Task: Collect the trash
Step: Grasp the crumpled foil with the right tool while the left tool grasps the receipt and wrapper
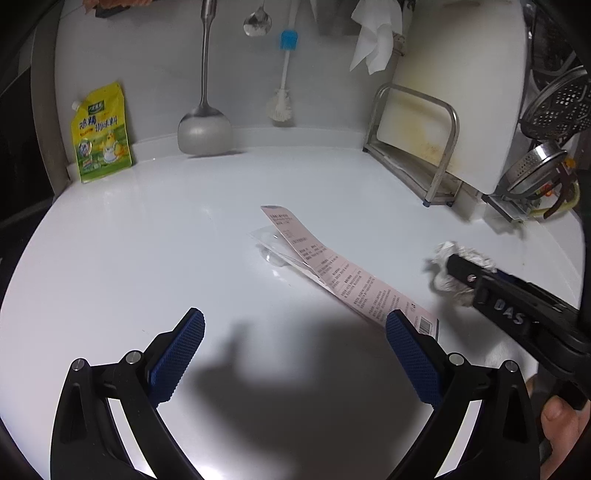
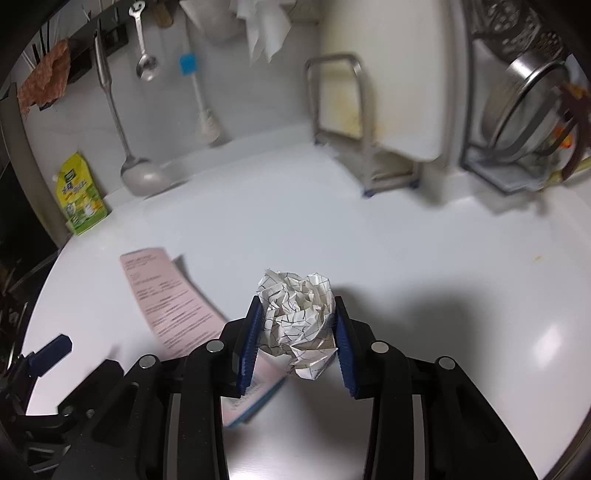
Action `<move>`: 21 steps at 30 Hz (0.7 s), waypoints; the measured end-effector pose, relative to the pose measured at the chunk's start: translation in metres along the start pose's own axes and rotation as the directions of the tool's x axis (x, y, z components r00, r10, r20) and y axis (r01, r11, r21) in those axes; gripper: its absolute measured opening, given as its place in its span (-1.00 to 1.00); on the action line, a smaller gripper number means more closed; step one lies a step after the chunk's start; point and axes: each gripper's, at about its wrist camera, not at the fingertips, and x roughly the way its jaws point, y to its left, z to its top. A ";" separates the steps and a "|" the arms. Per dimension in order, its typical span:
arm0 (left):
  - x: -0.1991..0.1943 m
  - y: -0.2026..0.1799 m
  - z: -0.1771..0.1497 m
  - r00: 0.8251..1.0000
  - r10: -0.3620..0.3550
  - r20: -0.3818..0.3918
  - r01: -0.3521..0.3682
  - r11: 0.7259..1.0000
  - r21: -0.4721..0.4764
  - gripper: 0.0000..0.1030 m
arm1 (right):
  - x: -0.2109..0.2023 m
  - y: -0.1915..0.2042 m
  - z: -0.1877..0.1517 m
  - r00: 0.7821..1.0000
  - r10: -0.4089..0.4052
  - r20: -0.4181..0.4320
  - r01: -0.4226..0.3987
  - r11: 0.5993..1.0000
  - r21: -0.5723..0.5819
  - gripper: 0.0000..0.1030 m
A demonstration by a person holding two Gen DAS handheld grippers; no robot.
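My right gripper (image 2: 297, 325) is shut on a crumpled ball of white paper with thin lines (image 2: 297, 317), held above the white counter; the ball also shows in the left wrist view (image 1: 448, 269) with the right gripper (image 1: 456, 267) on it. A long pink receipt (image 1: 332, 273) lies flat on the counter, partly over a clear plastic blister (image 1: 269, 243); it also shows in the right wrist view (image 2: 166, 299). My left gripper (image 1: 295, 332) is open and empty, low over the counter, its right fingertip (image 1: 400, 325) at the receipt's near end.
A yellow-green seasoning pouch (image 1: 101, 134) leans at the back left. A ladle (image 1: 205, 122), spoon (image 1: 257, 22) and bottle brush (image 1: 282, 92) hang on the back wall. A white cutting board in a metal rack (image 1: 439, 122) and a dish rack with strainers (image 1: 546, 147) stand at the back right.
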 end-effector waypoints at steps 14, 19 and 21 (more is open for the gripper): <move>0.033 -0.038 0.014 0.987 0.145 -0.062 -0.152 0.980 -0.129 0.88 | -0.018 -0.073 0.004 0.996 -0.049 0.070 0.039 0.990 0.133 -0.30; 0.045 -0.050 0.022 0.980 0.183 -0.083 -0.194 0.970 -0.146 0.88 | -0.025 -0.091 0.005 0.996 -0.027 0.087 0.009 0.980 0.196 -0.30; 0.051 -0.055 0.024 0.975 0.201 -0.098 -0.213 0.967 -0.141 0.88 | -0.028 -0.096 0.005 0.995 -0.028 0.094 0.008 0.977 0.212 -0.30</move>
